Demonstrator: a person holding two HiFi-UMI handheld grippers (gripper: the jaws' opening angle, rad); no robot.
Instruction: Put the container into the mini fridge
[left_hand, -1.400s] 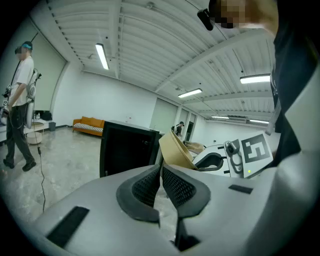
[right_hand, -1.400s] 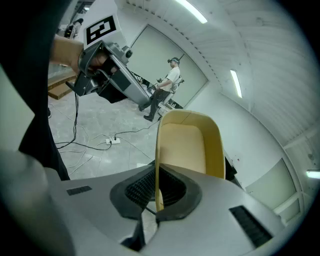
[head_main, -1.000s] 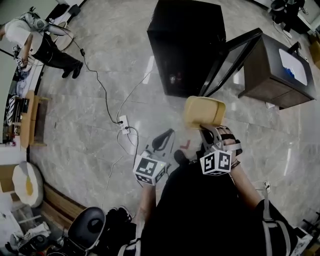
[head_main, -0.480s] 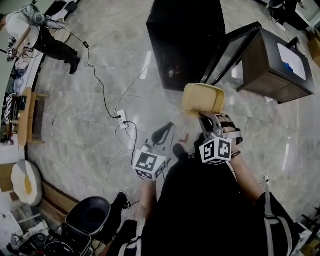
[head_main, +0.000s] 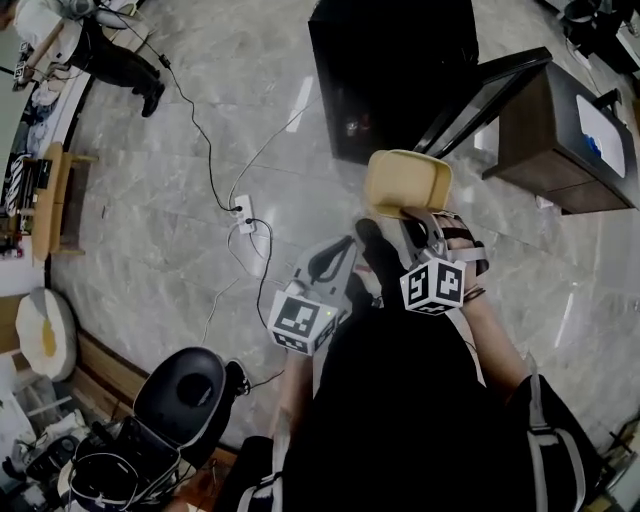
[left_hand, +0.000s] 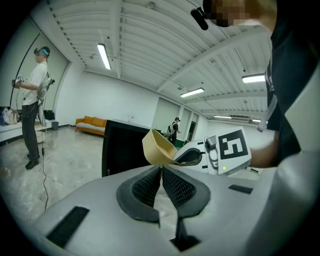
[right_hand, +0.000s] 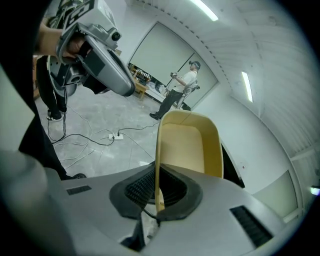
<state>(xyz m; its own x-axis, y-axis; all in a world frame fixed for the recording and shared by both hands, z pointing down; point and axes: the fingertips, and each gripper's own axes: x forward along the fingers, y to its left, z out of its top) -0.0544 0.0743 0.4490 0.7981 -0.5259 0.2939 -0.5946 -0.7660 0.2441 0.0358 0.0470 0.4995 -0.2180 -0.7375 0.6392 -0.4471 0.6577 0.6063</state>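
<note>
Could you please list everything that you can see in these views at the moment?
container: one, pale yellow, held up in front of the fridge
mini fridge: one, black, on the floor ahead, door open
cabinet: one, brown, right of the fridge
power strip: one, white, on the floor, cables plugged in
seat: one, black, lower left
other person: one, white top, far upper left
left tool: one, grey, jaws together, empty
right tool: one, grey, shut on the container's wall
</note>
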